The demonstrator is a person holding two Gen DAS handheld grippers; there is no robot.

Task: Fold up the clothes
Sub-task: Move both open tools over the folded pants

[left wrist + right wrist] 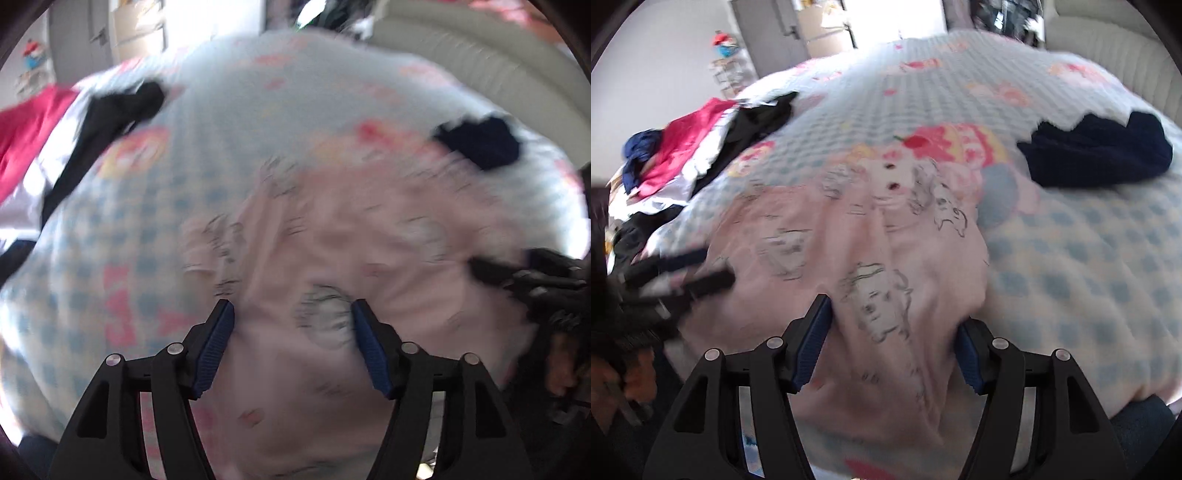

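A pale pink garment (332, 240) printed with sketched cats lies rumpled on the bed, blurred in the left wrist view. My left gripper (293, 310) hovers over its near part, open, and the cloth lies under the gap between the blue pads. In the right wrist view the same pink garment (849, 240) bunches up between the fingers of my right gripper (894, 317), which stands open; cloth hides the right fingertip. Each gripper shows in the other's view: the right gripper (517, 269) at the garment's right edge, the left gripper (683, 273) at its left edge.
The bed has a blue-checked cover (1089, 258) with pink cartoon prints. A dark navy folded garment (1097, 155) lies at the far right. A pile of red, black and white clothes (683, 147) sits at the far left. A cream padded headboard (1108, 44) stands behind.
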